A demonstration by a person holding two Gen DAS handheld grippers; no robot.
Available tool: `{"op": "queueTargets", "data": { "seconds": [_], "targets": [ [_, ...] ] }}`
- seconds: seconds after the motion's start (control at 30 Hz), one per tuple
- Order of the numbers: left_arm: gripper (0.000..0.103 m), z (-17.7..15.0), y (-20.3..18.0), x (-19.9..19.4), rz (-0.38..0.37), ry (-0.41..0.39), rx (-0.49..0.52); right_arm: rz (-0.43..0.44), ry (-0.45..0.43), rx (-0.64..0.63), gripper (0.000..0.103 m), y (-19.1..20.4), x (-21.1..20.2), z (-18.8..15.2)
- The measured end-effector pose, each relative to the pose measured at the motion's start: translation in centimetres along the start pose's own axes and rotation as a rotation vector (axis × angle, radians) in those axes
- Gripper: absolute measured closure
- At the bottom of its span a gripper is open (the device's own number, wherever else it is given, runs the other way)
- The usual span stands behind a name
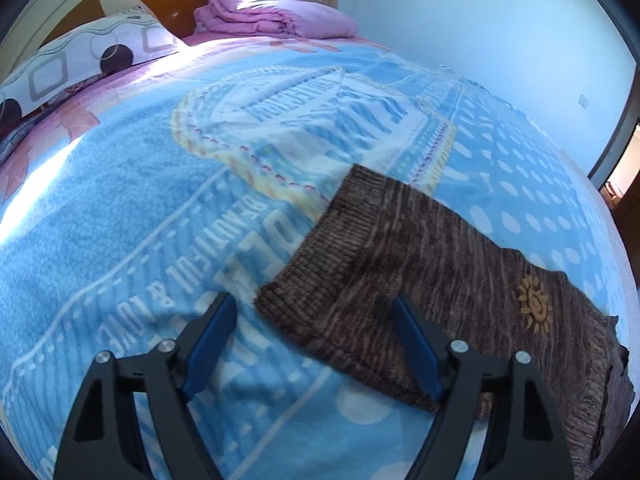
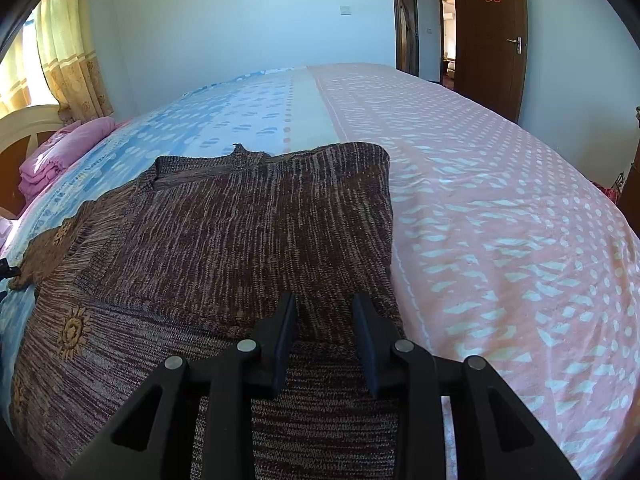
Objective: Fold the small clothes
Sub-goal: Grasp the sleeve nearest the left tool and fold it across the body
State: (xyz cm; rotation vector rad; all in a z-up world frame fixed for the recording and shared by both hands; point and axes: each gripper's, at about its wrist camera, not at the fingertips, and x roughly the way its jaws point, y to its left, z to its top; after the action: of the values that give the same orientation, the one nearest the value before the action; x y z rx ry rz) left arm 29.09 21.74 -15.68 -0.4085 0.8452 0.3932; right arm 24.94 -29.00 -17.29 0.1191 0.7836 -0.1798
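Note:
A brown knitted sweater [image 1: 460,264] with orange sun motifs lies flat on the bed. Its sleeve with a ribbed cuff [image 1: 332,236] stretches out over the blue blanket [image 1: 140,200]. My left gripper [image 1: 314,300] is open just above the cuff end, one blue pad on the blanket side and the other over the sleeve, neither pressing the cloth. In the right wrist view the sweater [image 2: 240,220] has one side folded over its body, ending in a straight fold edge. My right gripper [image 2: 324,300] hovers low over the near hem, its jaws a narrow gap apart with nothing gripped.
A folded pink quilt [image 1: 276,12] and a patterned pillow [image 1: 80,60] lie at the headboard end. Pink dotted bedding [image 2: 500,200] spreads to the right of the sweater. A brown door [image 2: 488,40] and yellow curtains [image 2: 68,52] stand beyond the bed.

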Motion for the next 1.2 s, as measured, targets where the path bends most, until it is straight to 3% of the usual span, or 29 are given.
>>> {"op": "queueTargets", "data": {
  "seconds": [0.03,0.07,0.1,0.27,0.43,0.57,0.63,0.7,0.83,0.93,0.97,1.0,1.03,1.07,1.1,1.2],
  "targets": [
    [0.046,0.2,0.1,-0.1,-0.016,-0.006,0.000,-0.001,-0.001,0.000,0.071,0.0,0.0,0.0],
    [0.074,0.3,0.1,-0.2,-0.030,-0.010,0.007,-0.002,-0.001,-0.001,0.071,0.0,0.0,0.0],
    [0.092,0.5,-0.1,0.1,-0.062,-0.004,0.017,-0.003,-0.001,-0.002,0.071,0.0,0.0,0.0],
    [0.092,1.2,-1.9,-0.2,-0.073,-0.020,0.064,-0.010,-0.001,-0.008,0.071,0.2,0.2,0.1],
    [0.093,0.7,-7.4,-5.8,-0.217,-0.169,0.210,-0.013,-0.001,-0.011,0.071,0.2,0.2,0.1],
    [0.093,-2.3,-13.0,-10.8,-0.415,-0.233,0.355,-0.014,-0.001,-0.012,0.071,0.2,0.2,0.2],
    [0.093,-5.0,-16.1,-12.0,-0.498,-0.202,0.434,-0.016,-0.002,-0.013,0.071,0.3,0.3,0.2],
    [0.092,-7.1,-18.2,-11.5,-0.528,-0.151,0.478,-0.016,-0.002,-0.014,0.071,0.3,0.3,0.2],
    [0.092,-11.4,-20.7,-8.2,-0.483,-0.004,0.552,-0.019,-0.002,-0.016,0.071,0.3,0.4,0.2],
    [0.089,-11.9,-20.4,-6.8,-0.481,0.095,0.554,-0.024,0.000,-0.021,0.071,0.4,0.5,0.3],
    [0.083,-11.8,-19.9,-7.1,-0.496,0.100,0.546,-0.024,0.002,-0.022,0.071,0.4,0.5,0.3],
    [0.065,-11.6,-19.2,-7.5,-0.498,0.095,0.544,-0.024,0.003,-0.021,0.071,0.4,0.6,0.3],
    [0.053,-11.2,-18.2,-8.2,-0.487,0.072,0.539,-0.022,0.006,-0.021,0.070,0.4,0.7,0.4],
    [0.030,-10.8,-16.7,-9.0,-0.470,0.034,0.520,-0.021,0.010,-0.022,0.070,0.4,0.7,0.4],
    [0.016,-10.4,-15.7,-9.3,-0.460,0.004,0.496,-0.020,0.014,-0.024,0.068,0.5,0.8,0.4],
    [0.012,-8.8,-11.5,-10.1,-0.383,-0.092,0.404,-0.034,0.042,-0.020,0.067,0.9,0.7,1.3]
  ]
}}
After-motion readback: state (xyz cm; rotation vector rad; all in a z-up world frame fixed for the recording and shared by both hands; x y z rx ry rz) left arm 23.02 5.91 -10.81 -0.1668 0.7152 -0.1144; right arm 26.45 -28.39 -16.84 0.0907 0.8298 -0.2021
